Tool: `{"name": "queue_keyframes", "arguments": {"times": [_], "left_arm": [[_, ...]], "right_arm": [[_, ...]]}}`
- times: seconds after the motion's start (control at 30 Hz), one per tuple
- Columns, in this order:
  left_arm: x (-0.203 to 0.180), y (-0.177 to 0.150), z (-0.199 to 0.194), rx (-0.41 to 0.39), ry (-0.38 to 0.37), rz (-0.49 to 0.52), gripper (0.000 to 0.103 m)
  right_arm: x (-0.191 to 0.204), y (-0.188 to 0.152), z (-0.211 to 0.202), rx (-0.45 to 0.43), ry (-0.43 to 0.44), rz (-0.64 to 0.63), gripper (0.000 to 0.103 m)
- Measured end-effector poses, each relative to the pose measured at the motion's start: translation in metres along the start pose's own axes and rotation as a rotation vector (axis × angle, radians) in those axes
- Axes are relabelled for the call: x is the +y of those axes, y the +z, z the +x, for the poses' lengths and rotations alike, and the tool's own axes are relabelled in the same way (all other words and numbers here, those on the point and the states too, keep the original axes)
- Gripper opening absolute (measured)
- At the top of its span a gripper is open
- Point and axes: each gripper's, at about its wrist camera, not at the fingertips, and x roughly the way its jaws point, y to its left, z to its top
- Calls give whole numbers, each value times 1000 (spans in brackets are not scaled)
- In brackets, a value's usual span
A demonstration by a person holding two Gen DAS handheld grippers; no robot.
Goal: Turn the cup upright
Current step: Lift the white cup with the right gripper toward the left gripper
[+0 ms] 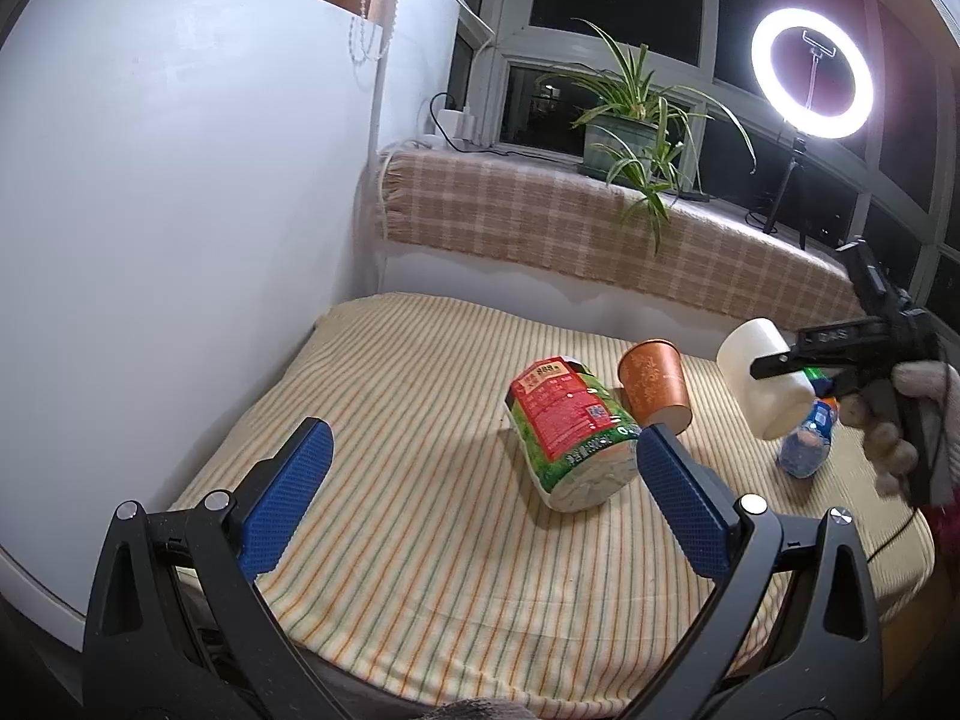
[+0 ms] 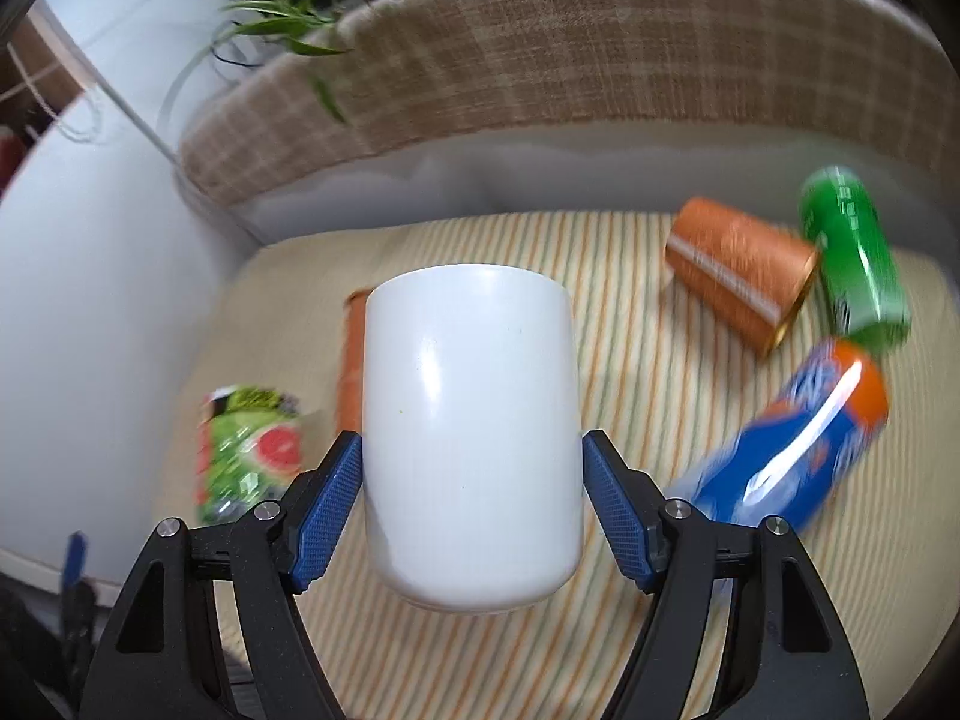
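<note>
Now my right gripper (image 2: 472,483) clamps the glossy white ceramic cup (image 2: 471,432) aloft; my left gripper (image 1: 480,498) gapes wide, holding nothing.

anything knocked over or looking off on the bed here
Several things lie tipped on the striped cloth: the copper cup, the green can beside it, and the blue-and-orange can. The white cup is off the surface, clamped in the right tool. No spill shows.

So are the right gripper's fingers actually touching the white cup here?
Touching. In the right wrist view both blue fingers press against opposite sides of the white cup with no gap; the left wrist view shows the cup held off the striped cloth.
</note>
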Motion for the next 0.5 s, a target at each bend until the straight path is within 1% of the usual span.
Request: {"name": "queue_keyframes", "arguments": {"times": [0.1,0.2,0.3,0.4,0.5], "left_arm": [[-5,-2,2,10,-20,5,103],[-11,-2,7,27,-45,2,103],[-18,-4,10,44,-72,0,103],[-25,-6,11,60,-99,10,103],[-28,-9,13,89,-136,0,103]], "right_arm": [[3,-26,-4,-5,51,38,73],[-2,-55,-3,4,98,94,73],[-4,-79,2,20,125,148,73],[-5,-96,7,26,139,188,73],[-6,-105,14,34,146,220,74]]}}
